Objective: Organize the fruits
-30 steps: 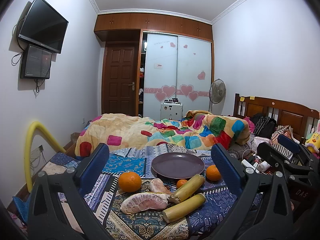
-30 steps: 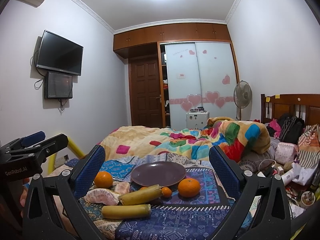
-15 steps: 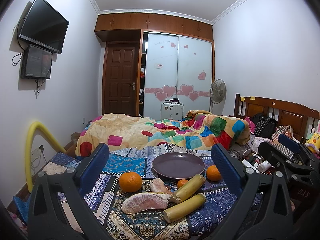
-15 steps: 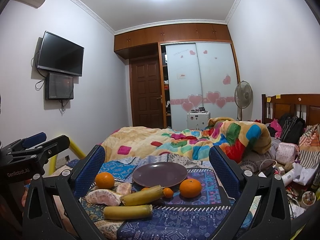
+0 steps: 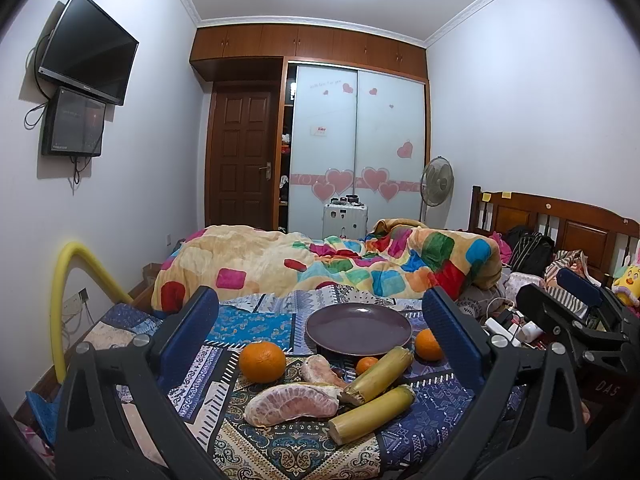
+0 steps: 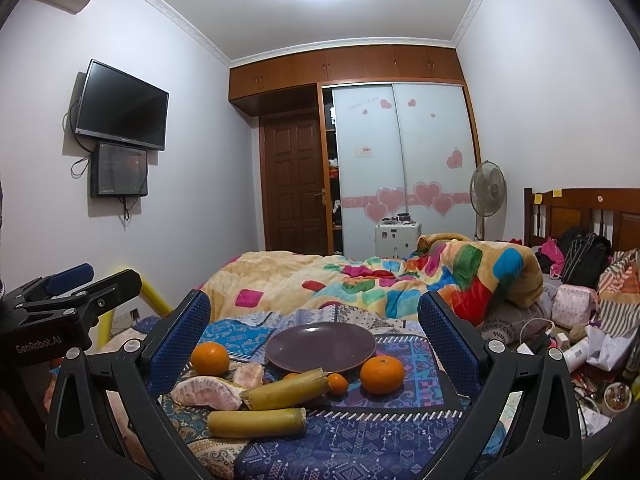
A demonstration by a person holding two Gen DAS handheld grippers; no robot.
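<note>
Both the left gripper [image 5: 320,312], stamped "GenRobot.AI", and the right gripper [image 6: 314,316] hung spread wide, holding nothing, before the purple plate [image 6: 320,346].

Plate [image 6: 320,346] on my patterned cloth [image 6: 360,436], quilt [image 6: 360,280] behind. Orange [image 6: 209,358] left of plate, another orange [image 6: 381,374] right. Two cane pieces [image 6: 256,422] and peeled segments [image 6: 208,392] before plate.
</note>
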